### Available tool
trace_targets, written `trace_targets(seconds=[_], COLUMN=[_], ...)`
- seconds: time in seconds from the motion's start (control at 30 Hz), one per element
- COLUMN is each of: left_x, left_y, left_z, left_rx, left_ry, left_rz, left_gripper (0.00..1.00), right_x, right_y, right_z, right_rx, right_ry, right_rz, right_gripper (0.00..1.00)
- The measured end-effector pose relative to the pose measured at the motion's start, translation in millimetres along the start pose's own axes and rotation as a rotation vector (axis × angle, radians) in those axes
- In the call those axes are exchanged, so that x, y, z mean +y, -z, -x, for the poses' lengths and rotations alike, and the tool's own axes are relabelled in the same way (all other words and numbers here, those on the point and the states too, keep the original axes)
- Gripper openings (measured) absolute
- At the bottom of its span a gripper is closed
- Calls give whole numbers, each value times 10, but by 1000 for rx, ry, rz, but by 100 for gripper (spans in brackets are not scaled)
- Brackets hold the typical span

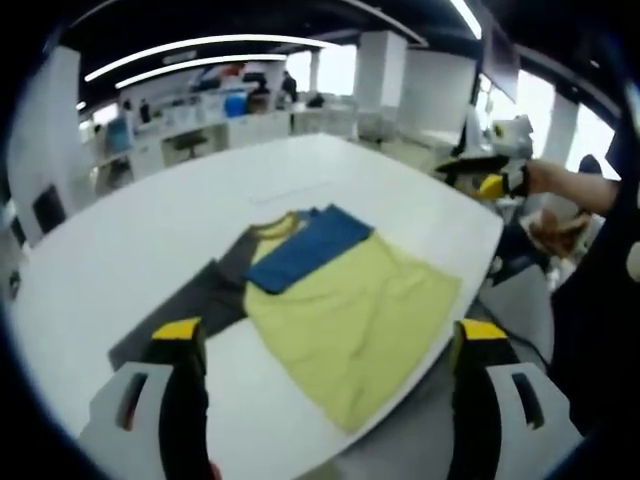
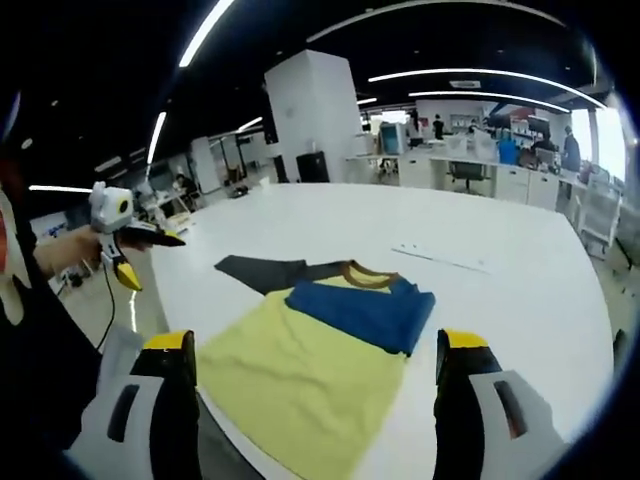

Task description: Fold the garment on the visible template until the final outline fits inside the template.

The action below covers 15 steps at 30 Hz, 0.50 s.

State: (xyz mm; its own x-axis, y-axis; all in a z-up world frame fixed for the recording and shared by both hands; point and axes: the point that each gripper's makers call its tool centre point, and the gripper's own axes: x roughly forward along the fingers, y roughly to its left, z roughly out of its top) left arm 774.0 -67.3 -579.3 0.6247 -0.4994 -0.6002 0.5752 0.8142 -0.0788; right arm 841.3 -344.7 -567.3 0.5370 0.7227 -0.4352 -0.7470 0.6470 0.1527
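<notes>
Yellow-tipped jaws of the left hand-held gripper (image 1: 328, 335) stood wide apart at the near edge of the left gripper view, released and holding nothing, raised above the worktop (image 1: 130, 250) and clear of the cloth. Between and just beyond them lay the shirt (image 1: 350, 305), flat on the white worktop near its rounded edge, its pale yellow body spread toward the camera with the hem reaching the edge. One blue sleeve (image 1: 305, 248) was folded inward across the upper chest, and the collar (image 1: 280, 225) showed as a brownish-yellow band just beyond it. A dark grey sleeve (image 1: 195, 300) stretched out flat to the side, lying on the bare worktop. In the right gripper view, the right hand-held gripper (image 2: 315, 345) likewise stood with its jaws spread and empty, hovering above the yellow hem. There the shirt (image 2: 300, 375) lay between the jaws, the blue sleeve (image 2: 365, 312) over the chest, the grey sleeve (image 2: 262, 271) pointing away to the far side, the collar (image 2: 368, 272) beyond. A faint thin line (image 2: 440, 258) ran on the worktop past the collar. Whether a template outline was marked I could not tell. Far off stood desks, chairs, a white pillar (image 2: 312, 115) and ceiling light strips.
</notes>
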Motion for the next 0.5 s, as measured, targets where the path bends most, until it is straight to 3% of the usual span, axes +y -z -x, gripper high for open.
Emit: trace_targets(seconds=[0.5], left_x=[-12], left_y=[11], left_z=[41], left_rx=[-3], left_ry=[10], left_rz=[32], left_gripper=[99], right_x=[192], right_y=[43], right_z=[248], right_rx=[-2], right_ry=[-13], right_rz=[42], right_gripper=[100])
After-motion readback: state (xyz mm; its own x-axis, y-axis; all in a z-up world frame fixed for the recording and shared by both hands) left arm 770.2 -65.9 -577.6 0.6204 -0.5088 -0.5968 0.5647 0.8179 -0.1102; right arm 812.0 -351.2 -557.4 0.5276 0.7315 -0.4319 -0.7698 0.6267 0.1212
